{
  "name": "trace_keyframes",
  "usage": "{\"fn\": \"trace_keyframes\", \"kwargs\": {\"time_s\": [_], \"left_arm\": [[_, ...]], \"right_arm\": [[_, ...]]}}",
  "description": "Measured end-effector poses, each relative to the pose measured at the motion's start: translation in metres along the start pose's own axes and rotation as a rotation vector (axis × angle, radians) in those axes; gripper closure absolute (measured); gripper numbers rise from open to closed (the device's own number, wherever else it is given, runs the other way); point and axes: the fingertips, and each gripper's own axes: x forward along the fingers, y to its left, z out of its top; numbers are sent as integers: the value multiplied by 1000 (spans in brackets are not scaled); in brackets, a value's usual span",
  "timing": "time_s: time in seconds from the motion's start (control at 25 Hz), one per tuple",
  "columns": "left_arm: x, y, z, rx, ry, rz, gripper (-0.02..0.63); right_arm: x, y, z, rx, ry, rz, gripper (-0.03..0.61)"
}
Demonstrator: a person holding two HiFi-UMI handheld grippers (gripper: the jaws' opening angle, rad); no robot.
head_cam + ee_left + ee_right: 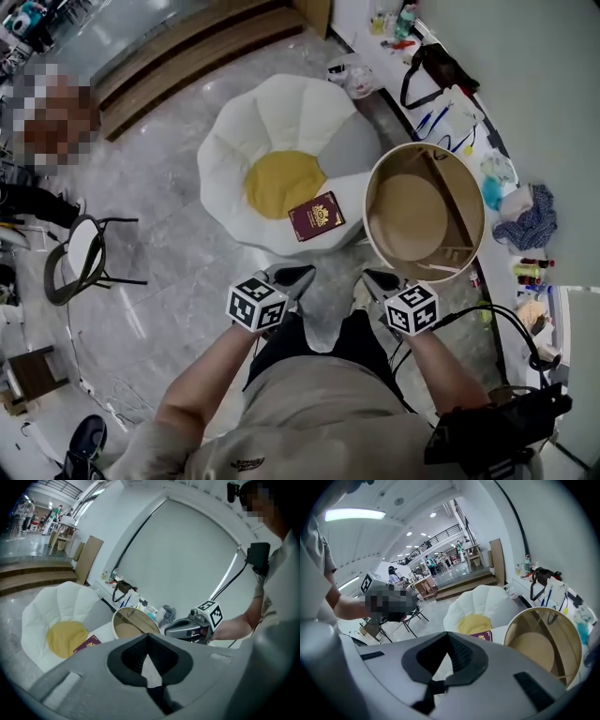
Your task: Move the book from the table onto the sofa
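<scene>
- book (pixel 316 217), dark red with a gold emblem, lies flat on the white flower-shaped sofa (pixel 281 112) in the head view. it sits at the near right edge of the yellow centre cushion (pixel 284 181), not on the table.
- the round table (pixel 367 211) stands just beside the sofa on the right, close to the book but apart from it.
- my left gripper (pixel 298 277) and my right gripper (pixel 380 279) hang side by side over the floor, both on the near side of the sofa and well clear of the book. each carries its marker cube behind the jaws, and neither touches anything.
- left gripper view: my left gripper (pixel 149 640) has its jaws pressed together with nothing between the pads.
- past them i see the sofa (pixel 56 606) with the book (pixel 87 644) on its seat, next to the yellow cushion. the table (pixel 123 614) stands to the right of it.
- my right gripper (pixel 180 629) shows at the right, held in my hand over the table's far side in this picture.
- right gripper view: my right gripper (pixel 449 639) also has its jaws together, and they hold nothing.
- beyond the tips the book (pixel 482 636) rests on the sofa (pixel 480 602), touching the yellow cushion. the table (pixel 512 623) fills the lower right.
</scene>
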Motion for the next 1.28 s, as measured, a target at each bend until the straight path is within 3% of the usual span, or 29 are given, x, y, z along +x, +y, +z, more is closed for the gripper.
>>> {"fn": "trace_keyframes", "kwargs": {"time_s": [0.24, 0.52, 0.68, 0.88, 1.28], "left_arm": [[-26, -54, 33, 92, -9, -24, 606], [-48, -96, 45, 168, -24, -46, 606], [-56, -104, 44, 180, -33, -49, 606], [-70, -104, 45, 194, -56, -43, 606], [-90, -94, 38, 196, -76, -54, 606]], "right_arm": [[-40, 38, 43, -66, -82, 28, 565], [-74, 63, 63, -106, -143, 31, 565], [-81, 73, 65, -121, -154, 23, 565], [-80, 96, 69, -240, -143, 3, 565], [-66, 126, 74, -314, -126, -4, 566]]}}
